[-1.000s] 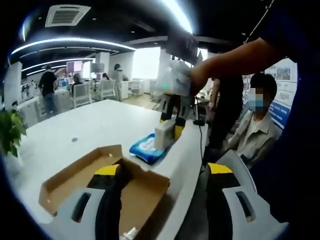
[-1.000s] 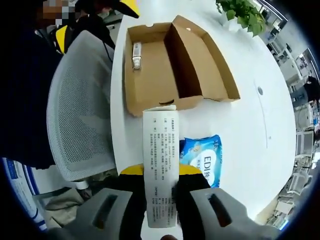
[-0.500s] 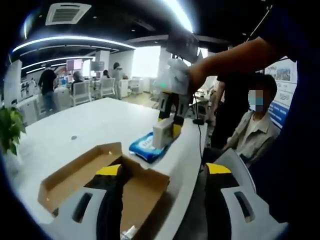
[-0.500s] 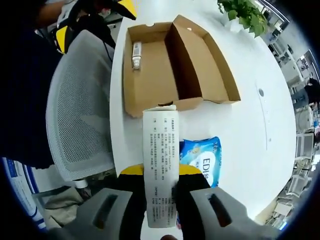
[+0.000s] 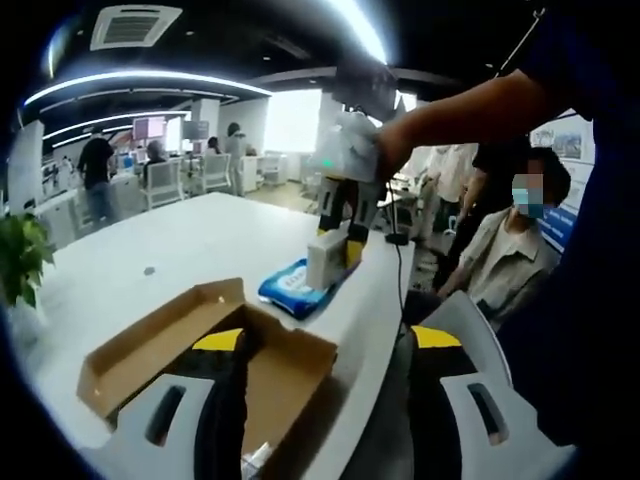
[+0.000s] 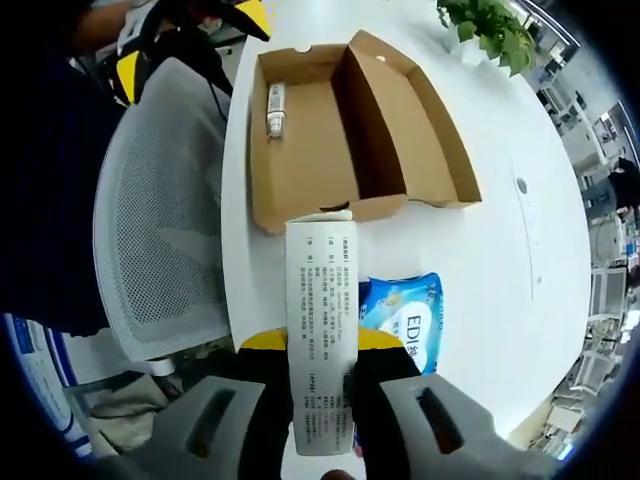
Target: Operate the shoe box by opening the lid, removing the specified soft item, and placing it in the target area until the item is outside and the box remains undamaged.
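Shoe box (image 6: pixel 345 135) lies open on the surface (image 6: pixel 520 260); right tongs (image 6: pixel 322 385) clamp a white carton above the wipes pack (image 6: pixel 408 325), not yet set down; left tongs (image 5: pixel 325 400) gape apart.

Plain brown cardboard shoe box (image 6: pixel 350 130) on a white worktop (image 6: pixel 510 270). White carton (image 6: pixel 320 370) with dark printed text. Blue and white packet (image 6: pixel 410 320). Grey tool (image 6: pixel 318 400) with yellow tips. Green plant (image 6: pixel 485 25).
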